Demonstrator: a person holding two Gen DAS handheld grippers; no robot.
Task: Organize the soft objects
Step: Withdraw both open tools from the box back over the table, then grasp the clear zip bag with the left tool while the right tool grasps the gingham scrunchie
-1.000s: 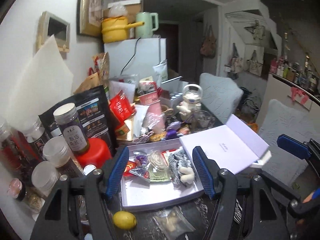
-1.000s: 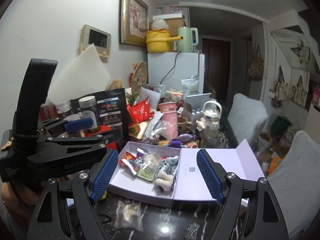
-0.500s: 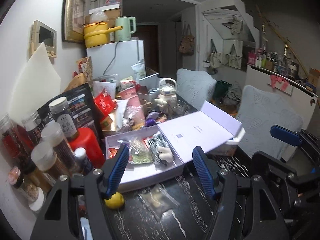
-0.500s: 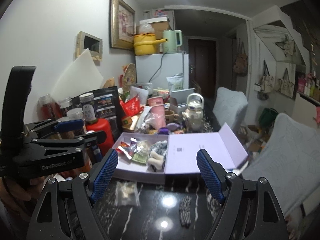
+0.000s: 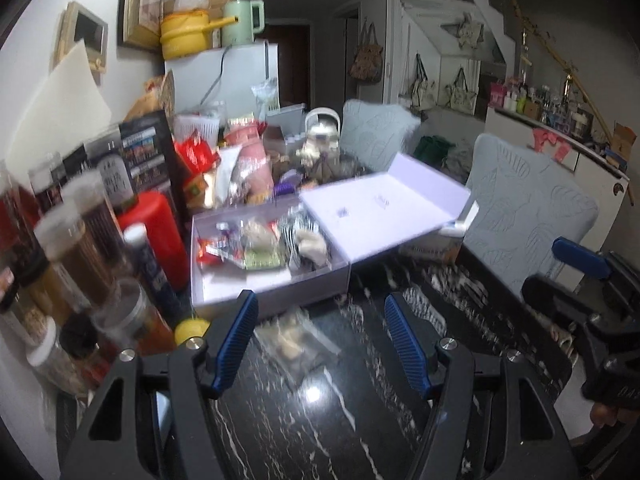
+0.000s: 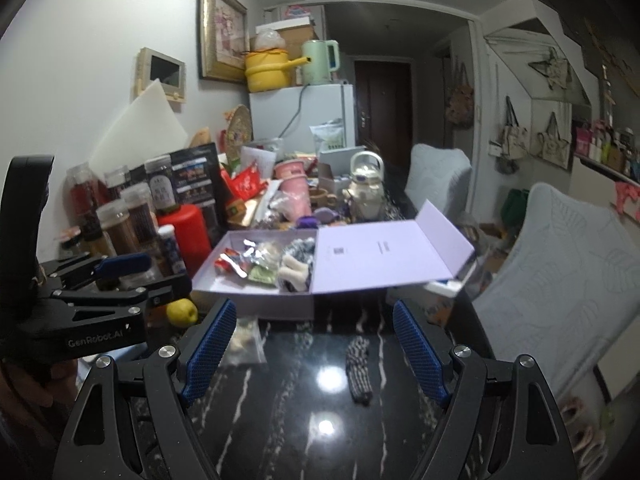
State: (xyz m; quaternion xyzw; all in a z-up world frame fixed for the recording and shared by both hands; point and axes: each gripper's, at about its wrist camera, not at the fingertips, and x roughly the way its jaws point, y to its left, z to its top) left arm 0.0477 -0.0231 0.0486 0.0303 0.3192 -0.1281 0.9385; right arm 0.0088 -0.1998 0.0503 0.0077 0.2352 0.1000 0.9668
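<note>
Both the left gripper point(image 5: 320, 330) and right gripper point(image 6: 312, 338) stand open and empty, short of the open box point(image 6: 272, 304). Judged step: selecting the next soft item. The knitted strip point(image 6: 359, 368) lies between the right jaws; the next move calls for lowering and closing there.

Black white-veined marble table point(image 6: 288, 420): open lilac cardboard box point(image 6: 256, 304), yellow lemon point(image 6: 182, 312), clear plastic packet point(image 6: 244, 340), dark knitted strip point(image 6: 358, 368), spice jars point(image 6: 132, 216).

A white wall point(image 6: 100, 40) carries a gilt-framed picture point(image 6: 222, 28) and a small framed panel point(image 6: 162, 74). A white fridge point(image 6: 304, 116) stands at the far end beside a dark door point(image 6: 382, 108). Pale padded chairs point(image 6: 560, 264) line the black marble table point(image 6: 304, 420), which reflects ceiling light; bags point(image 6: 554, 140) hang under the staircase.
</note>
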